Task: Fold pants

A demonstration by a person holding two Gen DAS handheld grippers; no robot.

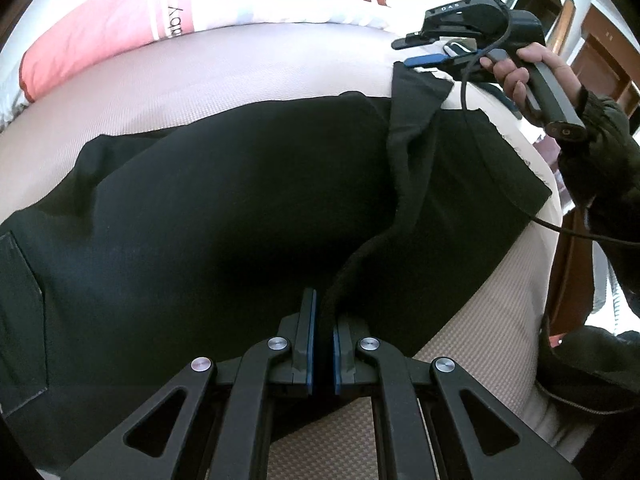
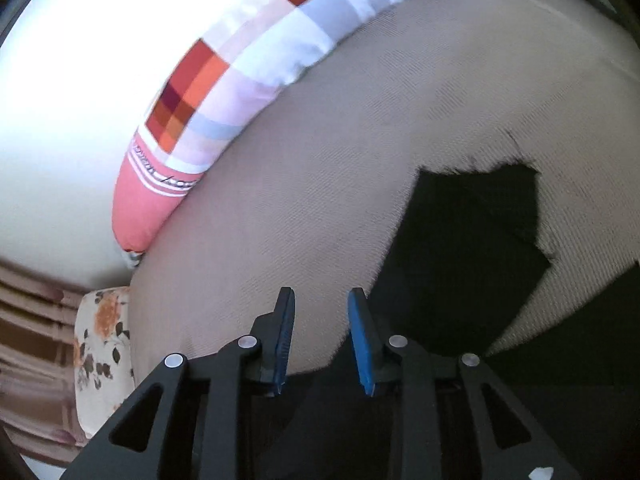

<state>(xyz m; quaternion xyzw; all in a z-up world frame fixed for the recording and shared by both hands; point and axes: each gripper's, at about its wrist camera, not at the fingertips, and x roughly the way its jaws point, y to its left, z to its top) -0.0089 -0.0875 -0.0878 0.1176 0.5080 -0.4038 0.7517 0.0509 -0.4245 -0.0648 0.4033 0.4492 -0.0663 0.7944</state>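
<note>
Black pants lie spread on a beige mattress. My left gripper is shut on a raised ridge of the pants' fabric near the front edge. My right gripper shows at the far right of the left wrist view, held by a hand at the pants' far corner, which is lifted. In the right wrist view my right gripper is open and empty above the mattress, with the pants' corner to its right.
A pink and checked pillow lies along the far edge of the mattress; it also shows in the right wrist view. A floral cushion sits low at the left. Wooden furniture stands at the right.
</note>
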